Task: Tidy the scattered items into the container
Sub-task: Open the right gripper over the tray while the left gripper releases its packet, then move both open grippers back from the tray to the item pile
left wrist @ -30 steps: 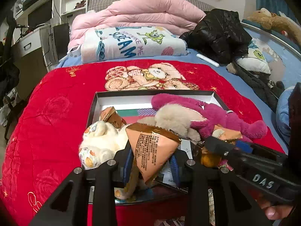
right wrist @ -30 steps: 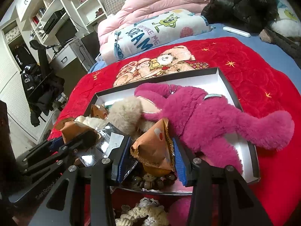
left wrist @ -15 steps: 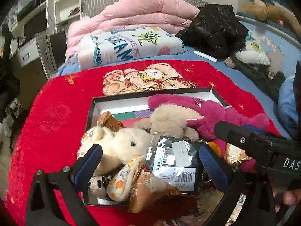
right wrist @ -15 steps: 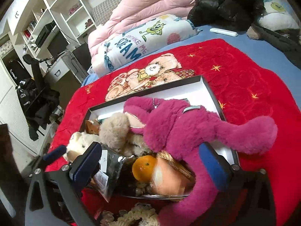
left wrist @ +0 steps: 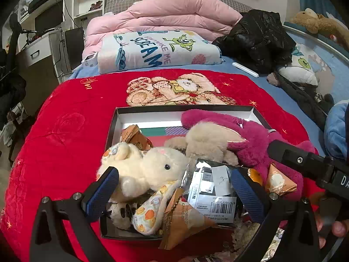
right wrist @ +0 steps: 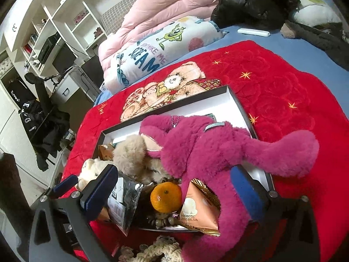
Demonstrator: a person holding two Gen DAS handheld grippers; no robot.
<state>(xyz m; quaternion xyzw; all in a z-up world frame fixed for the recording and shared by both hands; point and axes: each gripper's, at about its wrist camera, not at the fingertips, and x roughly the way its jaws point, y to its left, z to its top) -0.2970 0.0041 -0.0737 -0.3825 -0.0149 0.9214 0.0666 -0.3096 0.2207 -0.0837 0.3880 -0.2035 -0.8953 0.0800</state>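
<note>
A shallow black box [left wrist: 185,108] [right wrist: 237,107] lies on the red blanket, filled with toys and snacks. Inside are a magenta plush [left wrist: 250,139] [right wrist: 207,144], a beige plush [left wrist: 207,137] [right wrist: 130,155] and a cream bunny [left wrist: 150,168]. My left gripper [left wrist: 174,187] stands open over the box's near edge; an orange snack pouch [left wrist: 183,220] lies loose between its fingers beside a black barcode packet [left wrist: 213,187]. My right gripper [right wrist: 174,187] is open too, above a mandarin [right wrist: 166,197] and another orange pouch [right wrist: 199,211]; it also shows at the right [left wrist: 305,163].
The red blanket [left wrist: 65,120] covers a bed with a pink duvet [left wrist: 165,13], a printed blanket [left wrist: 157,50] and a black jacket [left wrist: 257,37] behind. A knitted cream toy [right wrist: 157,251] lies on the blanket before the box. Desk and shelves stand to the left.
Both grippers went from shut on an orange snack pouch each to wide open. Both pouches dropped into the box's near end.
</note>
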